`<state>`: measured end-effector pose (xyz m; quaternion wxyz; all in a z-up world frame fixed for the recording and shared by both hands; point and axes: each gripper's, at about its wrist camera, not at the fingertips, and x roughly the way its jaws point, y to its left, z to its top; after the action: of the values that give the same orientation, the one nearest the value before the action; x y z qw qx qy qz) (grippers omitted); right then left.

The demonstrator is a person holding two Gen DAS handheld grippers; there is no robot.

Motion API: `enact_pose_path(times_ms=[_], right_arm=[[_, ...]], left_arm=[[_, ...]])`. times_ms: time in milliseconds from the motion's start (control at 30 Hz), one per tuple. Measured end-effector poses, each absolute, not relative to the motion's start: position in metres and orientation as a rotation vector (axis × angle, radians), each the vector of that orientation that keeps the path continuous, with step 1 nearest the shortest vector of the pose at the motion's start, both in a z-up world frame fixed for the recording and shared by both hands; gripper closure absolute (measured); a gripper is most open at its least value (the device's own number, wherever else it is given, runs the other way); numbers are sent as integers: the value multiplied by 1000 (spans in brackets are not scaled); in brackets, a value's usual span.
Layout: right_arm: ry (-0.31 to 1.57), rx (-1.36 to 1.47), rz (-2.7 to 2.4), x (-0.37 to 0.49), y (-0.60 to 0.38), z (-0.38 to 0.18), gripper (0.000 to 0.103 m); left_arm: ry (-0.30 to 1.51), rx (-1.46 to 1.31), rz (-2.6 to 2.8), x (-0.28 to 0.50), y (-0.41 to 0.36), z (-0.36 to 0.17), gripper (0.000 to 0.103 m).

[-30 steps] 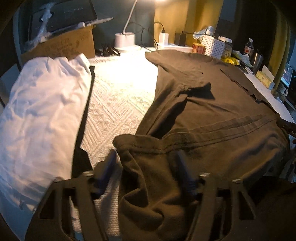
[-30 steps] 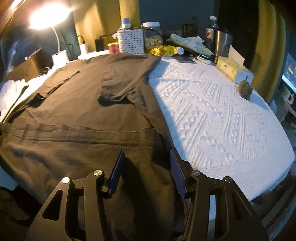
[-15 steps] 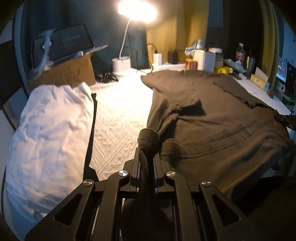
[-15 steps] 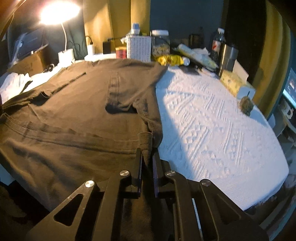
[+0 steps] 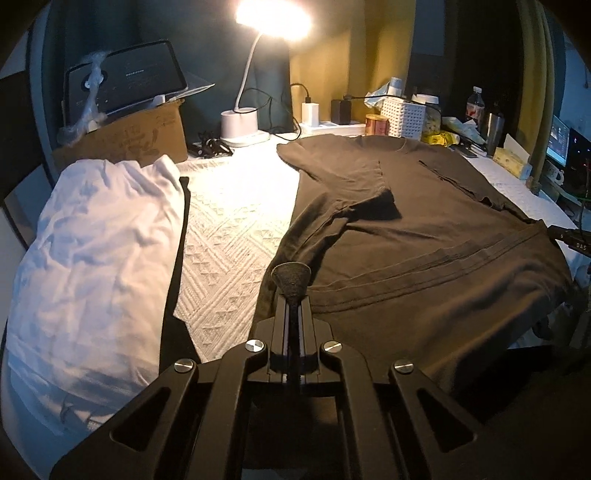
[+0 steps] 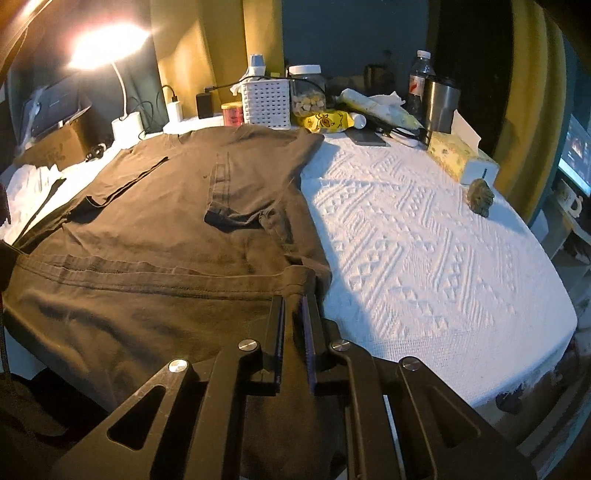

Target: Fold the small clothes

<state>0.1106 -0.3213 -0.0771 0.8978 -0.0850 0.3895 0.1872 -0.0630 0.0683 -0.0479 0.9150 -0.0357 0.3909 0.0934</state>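
- Left gripper [image 5: 291,295]: fingers pressed together on a bunched corner of the brown T-shirt [image 5: 424,229] at its hem; a tuft of cloth fans out above the fingertips
- Right gripper [image 6: 295,295]: fingers drawn close, pinching the opposite hem corner of the same shirt; fabric fills the narrow gap between the pads
- Brown T-shirt: spread flat on the white textured bedspread [image 6: 406,240], collar at the far end, both sleeves folded inward over the body; hem nearest the cameras, lower part draping over the near edge
- White garment [image 5: 96,251]: crumpled heap on the bedspread, left of the shirt, apart from it
- Desk lamp [image 5: 273,14]: lit, at the far edge; white base beside a cardboard box [image 5: 125,136]
- White perforated basket [image 6: 266,99]: beyond the collar, among jars and a bottle
- Tissue box [image 6: 458,158]: far right edge of the bedspread
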Motion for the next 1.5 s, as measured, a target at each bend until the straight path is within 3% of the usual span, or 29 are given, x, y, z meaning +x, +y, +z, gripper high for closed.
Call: enact_pose_path(times_ms=[167,200,233,367,400,433,467,500,1100,1500], right_arm=[[822,-153,394,119,-322,-83,91],[832,-156,396,121,-320,-85,80],[840,-161,395,123,-320,-87,62],[858,-173,429,126,-313,-95,59],[859,-178,433,126,-311,-96,61],[856,-184,433,126,-310,-97,81],[852,-196,425,125,-308,-98,94],[849,-204,420,125,-307,-97,96],[689,-149,475,112,-307,-30,96],[745,-87,436,127,-322,-43,96]], left_arm=[[796,-67,193,-62,69,-46,101],[797,-68,195,-62,69,-46,101],[798,-70,196,-62,70,-47,101],[802,-80,193,-62,72,-48,101],[802,-82,193,-62,72,-47,101],[800,-83,193,-61,72,-47,101],[797,-83,194,-61,72,-45,101],[791,-82,196,-61,73,-43,101],[700,-84,227,-43,89,-8,101],[624,-69,258,-31,97,21,101]])
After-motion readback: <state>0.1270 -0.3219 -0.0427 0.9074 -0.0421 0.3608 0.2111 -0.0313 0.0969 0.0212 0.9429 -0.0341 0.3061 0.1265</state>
